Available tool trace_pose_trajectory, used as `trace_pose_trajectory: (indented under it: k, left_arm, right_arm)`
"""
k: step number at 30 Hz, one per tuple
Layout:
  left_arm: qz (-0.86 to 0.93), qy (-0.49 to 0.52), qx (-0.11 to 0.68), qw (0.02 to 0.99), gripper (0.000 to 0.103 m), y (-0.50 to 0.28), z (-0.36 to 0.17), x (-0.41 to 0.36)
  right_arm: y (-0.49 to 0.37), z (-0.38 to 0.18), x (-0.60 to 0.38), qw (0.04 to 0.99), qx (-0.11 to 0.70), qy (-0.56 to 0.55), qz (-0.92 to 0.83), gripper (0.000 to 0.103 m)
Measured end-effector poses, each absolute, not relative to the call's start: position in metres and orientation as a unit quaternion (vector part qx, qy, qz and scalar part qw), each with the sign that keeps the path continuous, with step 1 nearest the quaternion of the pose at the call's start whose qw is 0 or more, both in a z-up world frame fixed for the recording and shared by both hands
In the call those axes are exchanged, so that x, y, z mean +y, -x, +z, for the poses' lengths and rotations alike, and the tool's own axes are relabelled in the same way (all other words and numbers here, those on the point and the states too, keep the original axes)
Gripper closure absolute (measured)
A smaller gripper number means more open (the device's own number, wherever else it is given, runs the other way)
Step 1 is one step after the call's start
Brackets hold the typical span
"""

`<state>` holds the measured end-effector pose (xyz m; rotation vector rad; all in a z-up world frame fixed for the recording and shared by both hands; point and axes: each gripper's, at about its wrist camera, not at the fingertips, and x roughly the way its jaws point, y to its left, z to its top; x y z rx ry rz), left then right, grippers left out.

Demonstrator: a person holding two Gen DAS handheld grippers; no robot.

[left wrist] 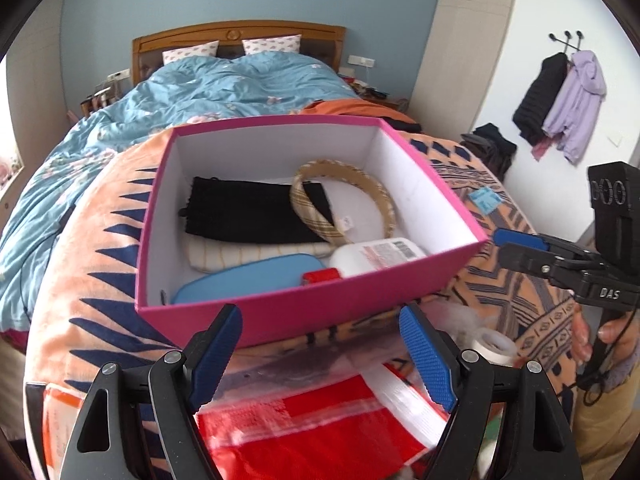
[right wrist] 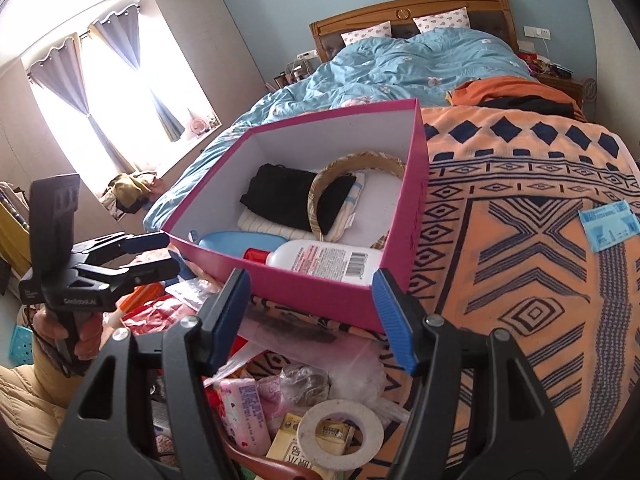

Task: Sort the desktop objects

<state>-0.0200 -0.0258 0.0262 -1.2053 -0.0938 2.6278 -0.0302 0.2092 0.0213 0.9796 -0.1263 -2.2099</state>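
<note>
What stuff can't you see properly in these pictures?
- Blue case in the pink box: left wrist view, the near box wall hides its lower part.
- Red and white bag: left wrist view, blurred.
- Writing on the blue packet: right wrist view, too small to read.

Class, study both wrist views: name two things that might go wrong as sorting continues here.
1. The pink box sits on a soft blanket with clutter at its near edge, so it may tip if nudged.
2. The tape roll lies among loose bags; the open right gripper may snag plastic instead.
</note>
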Motion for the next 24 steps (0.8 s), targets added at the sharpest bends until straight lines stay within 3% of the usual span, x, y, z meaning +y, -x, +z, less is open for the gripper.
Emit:
trace_pose_trajectory:
  k: [24]
  left_arm:
    - [0.883, 0.438, -0.065, 0.155, 0.020, -0.016, 0.003, -0.021]
  right_arm:
    - [-0.001, -0.015, 0.231, 0.337, -0.074, -0.427, -0.836, 0.038]
